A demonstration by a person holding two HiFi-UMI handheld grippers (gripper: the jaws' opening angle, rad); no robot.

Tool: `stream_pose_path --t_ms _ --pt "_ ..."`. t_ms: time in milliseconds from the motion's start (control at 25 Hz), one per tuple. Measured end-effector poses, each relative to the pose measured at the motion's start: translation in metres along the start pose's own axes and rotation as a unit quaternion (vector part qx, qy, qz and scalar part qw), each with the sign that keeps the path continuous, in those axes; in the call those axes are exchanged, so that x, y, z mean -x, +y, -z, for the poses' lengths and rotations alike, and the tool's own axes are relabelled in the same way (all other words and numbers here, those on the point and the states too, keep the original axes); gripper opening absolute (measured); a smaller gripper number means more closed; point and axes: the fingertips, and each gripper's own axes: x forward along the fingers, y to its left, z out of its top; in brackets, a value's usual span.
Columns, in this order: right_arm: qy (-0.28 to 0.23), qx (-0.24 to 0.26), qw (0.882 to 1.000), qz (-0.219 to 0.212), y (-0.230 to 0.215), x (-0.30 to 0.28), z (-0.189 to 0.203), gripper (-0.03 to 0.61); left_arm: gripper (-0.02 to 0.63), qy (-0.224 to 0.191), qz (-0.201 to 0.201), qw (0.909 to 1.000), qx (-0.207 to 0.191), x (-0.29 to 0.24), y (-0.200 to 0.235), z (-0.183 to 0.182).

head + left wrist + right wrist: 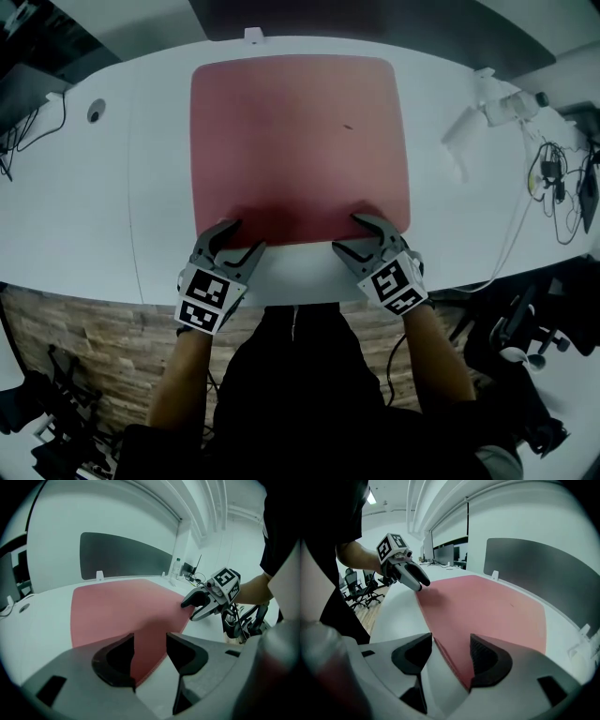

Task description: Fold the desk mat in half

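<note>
A pink desk mat (300,141) lies flat on the white desk (141,187). My left gripper (246,234) is at the mat's near left corner, open. In the left gripper view the mat's near edge (149,663) runs between the open jaws of that gripper (150,639), and the pads stand apart from it. My right gripper (349,233) is at the near right corner, wide open. In the right gripper view the mat's edge (450,660) lies in the gap of its jaws (450,641). Each gripper view shows the other gripper (199,606) (419,581) at the mat's far corner.
A dark partition panel (375,19) stands behind the desk. Cables and small white items (548,173) crowd the desk's right end. A round grommet (96,112) sits at the left. Office chairs (525,337) stand on the floor at the right.
</note>
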Motion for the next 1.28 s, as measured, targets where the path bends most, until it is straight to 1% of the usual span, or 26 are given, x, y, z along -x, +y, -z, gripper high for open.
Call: stream_pose_path --t_ms 80,200,320,400,480,600,720,840,960,1040,1080,1200,1280 --pt "-0.010 -0.003 1.000 -0.002 -0.001 0.000 -0.001 0.244 0.198 0.003 -0.001 1.0000 -0.004 -0.001 -0.002 0.002" --pt "-0.023 -0.004 1.000 -0.002 -0.004 0.001 -0.002 0.227 0.200 0.008 0.004 0.9997 -0.022 -0.004 -0.010 0.001" --pt "-0.024 -0.006 1.000 0.008 -0.005 -0.001 -0.004 0.207 0.216 0.007 0.011 0.9994 -0.031 -0.007 -0.019 -0.002" --pt "-0.016 -0.009 1.000 0.016 -0.006 -0.002 -0.005 0.169 0.230 0.014 0.013 0.9988 -0.046 -0.011 -0.025 -0.001" --pt "-0.007 -0.010 1.000 0.021 -0.007 -0.003 -0.007 0.144 0.264 0.023 0.019 0.9974 -0.065 -0.019 -0.035 0.003" --pt "-0.014 -0.028 0.999 0.023 -0.010 0.002 -0.013 0.129 0.292 0.035 0.021 0.9946 -0.095 -0.030 -0.044 0.006" --pt "-0.030 -0.052 0.998 0.025 -0.015 0.010 -0.022 0.113 0.295 0.060 -0.003 0.9880 -0.143 -0.036 -0.041 0.009" --pt "-0.032 -0.064 0.997 0.027 -0.020 0.017 -0.029 0.109 0.293 0.088 -0.032 0.9745 -0.204 -0.037 -0.036 0.012" --pt "-0.035 -0.073 0.996 0.032 -0.025 0.025 -0.037 0.103 0.293 0.095 -0.071 0.9639 -0.238 -0.033 -0.028 0.006" --pt "-0.041 -0.080 0.995 0.034 -0.029 0.030 -0.045 0.098 0.293 0.095 -0.106 0.9586 -0.246 -0.027 -0.016 0.000" --pt "-0.043 -0.083 0.995 0.035 -0.031 0.032 -0.049 0.097 0.293 0.091 -0.118 0.9587 -0.242 -0.023 -0.011 -0.004" --pt "-0.049 -0.082 0.995 0.037 -0.035 0.038 -0.059 0.097 0.295 0.063 -0.128 0.9652 -0.219 -0.013 -0.001 -0.017" --pt "-0.052 -0.074 0.995 0.037 -0.035 0.040 -0.066 0.097 0.293 0.043 -0.142 0.9636 -0.222 -0.003 0.006 -0.029"
